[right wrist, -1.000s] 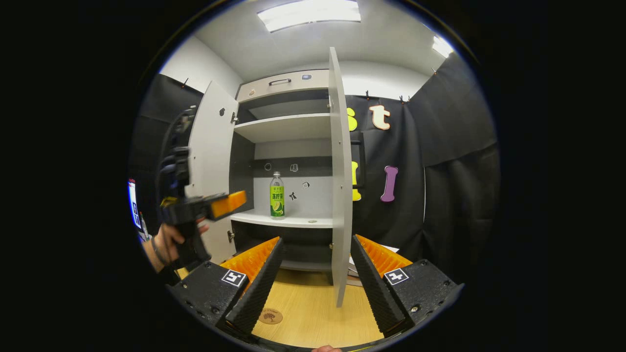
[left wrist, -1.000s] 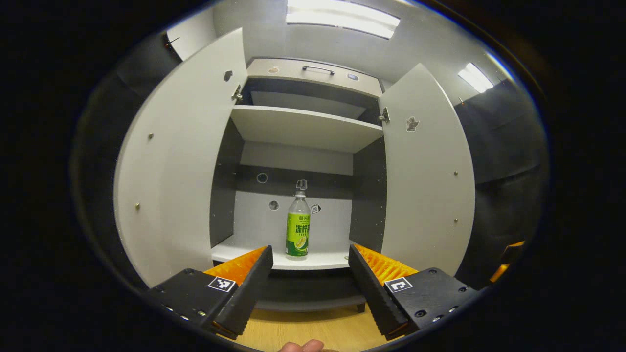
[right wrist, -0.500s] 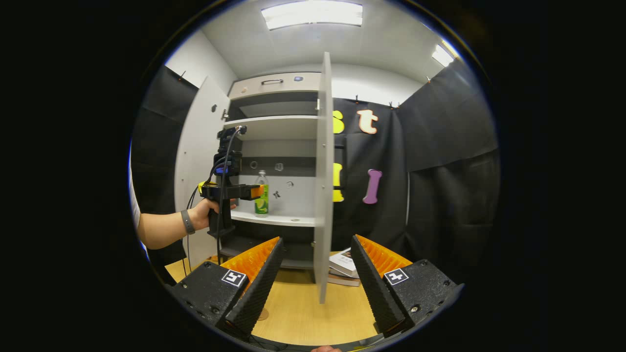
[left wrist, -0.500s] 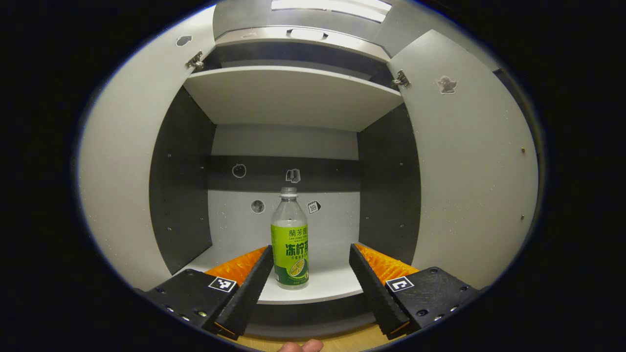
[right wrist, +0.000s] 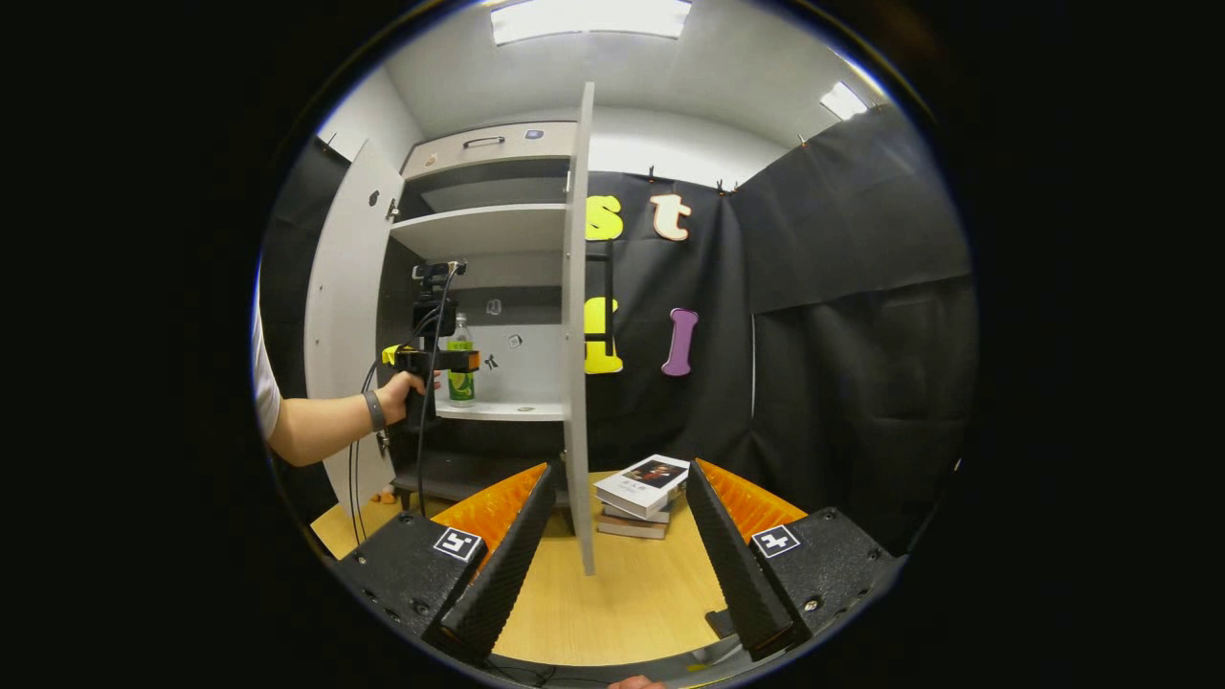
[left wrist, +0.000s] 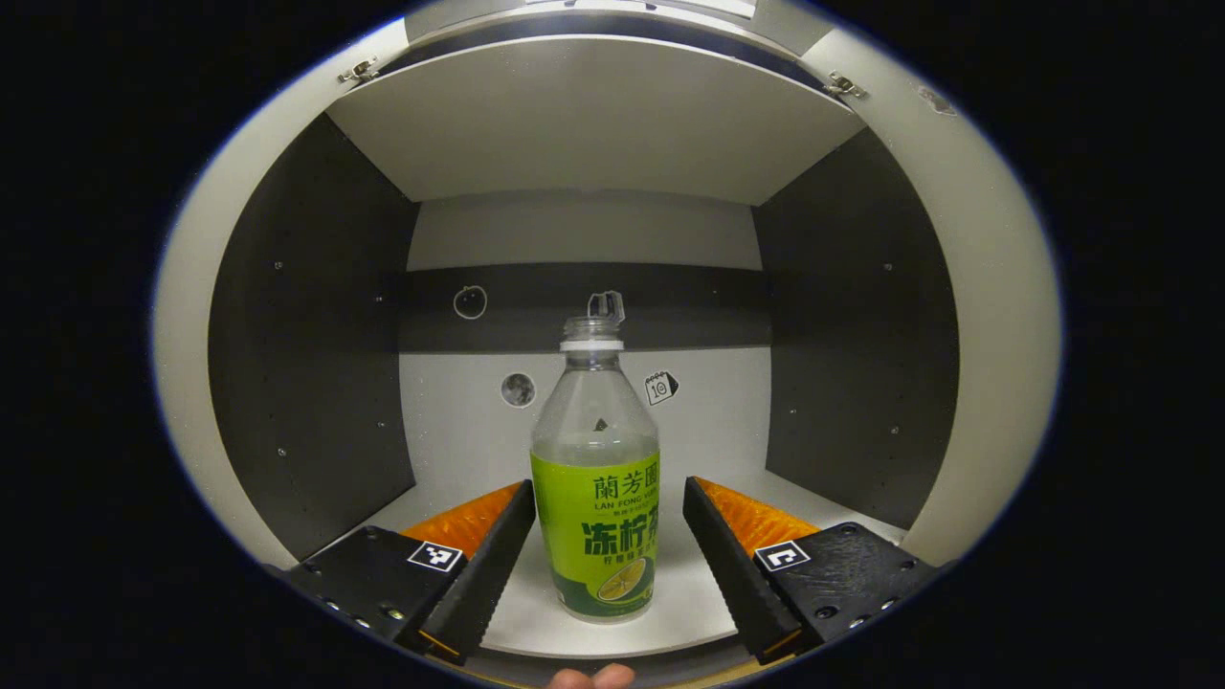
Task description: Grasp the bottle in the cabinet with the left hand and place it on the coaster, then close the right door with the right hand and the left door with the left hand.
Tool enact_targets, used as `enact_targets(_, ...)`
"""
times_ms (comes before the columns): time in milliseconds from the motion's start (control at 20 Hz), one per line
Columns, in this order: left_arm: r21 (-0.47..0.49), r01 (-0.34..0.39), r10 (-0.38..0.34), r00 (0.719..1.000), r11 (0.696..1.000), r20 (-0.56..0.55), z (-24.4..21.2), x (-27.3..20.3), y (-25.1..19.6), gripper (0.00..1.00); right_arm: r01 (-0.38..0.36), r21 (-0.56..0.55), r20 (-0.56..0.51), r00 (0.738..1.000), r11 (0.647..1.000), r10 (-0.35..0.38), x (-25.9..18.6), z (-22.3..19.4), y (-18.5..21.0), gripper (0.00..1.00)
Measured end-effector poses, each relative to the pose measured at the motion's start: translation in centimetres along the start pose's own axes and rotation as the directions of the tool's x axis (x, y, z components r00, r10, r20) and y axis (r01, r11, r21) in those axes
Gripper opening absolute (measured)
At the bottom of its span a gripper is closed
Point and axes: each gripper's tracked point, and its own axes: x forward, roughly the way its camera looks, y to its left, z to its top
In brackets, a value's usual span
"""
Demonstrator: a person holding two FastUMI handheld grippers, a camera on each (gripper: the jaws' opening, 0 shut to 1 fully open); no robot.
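Green-labelled clear bottle upright on cabinet shelf, long axis vertical, dead ahead between left gripper fingers, untouched | left spread, nearer | right gripper spread, off by right door | label print: "LAN FONG".

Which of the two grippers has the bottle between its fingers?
The left gripper: the bottle stands between its open fingers inside the cabinet. The right gripper hangs open over the table, far from it.

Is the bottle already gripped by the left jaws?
No: the bottle stands on the shelf between open jaws, with gaps on both sides.
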Motion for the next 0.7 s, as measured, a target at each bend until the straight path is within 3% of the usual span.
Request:
enact_targets(200,-0.010,-0.011,0.010,0.999,1.000,-0.030,-0.9,0.9,0.5,0.94,0.005,-0.001,-0.005,1.000,1.000,-0.005,0.3,-0.2,-0.1,0.84)
enact_targets(250,-0.010,-0.018,0.018,0.999,1.000,-0.029,-0.7,0.7,0.7,0.78,0.001,-0.002,-0.007,1.000,1.000,-0.001,0.5,-0.3,-0.1,0.84)
enact_targets(300,-0.013,-0.009,0.008,1.000,1.000,-0.025,-0.5,0.5,0.5,0.74,-0.005,-0.002,-0.008,1.000,1.000,0.004,0.6,-0.3,0.0,0.84)
enact_targets(450,-0.009,-0.008,0.008,1.000,1.000,-0.007,0.6,-1.2,1.1,0.72,-0.034,-0.001,-0.011,0.999,0.999,0.034,0.9,-0.3,0.7,0.84)
enact_targets(700,-0.009,0.040,-0.040,0.998,0.999,0.054,3.1,-7.8,1.1,0.72,-0.120,0.032,0.016,0.993,0.992,0.120,0.9,0.5,2.6,0.84)
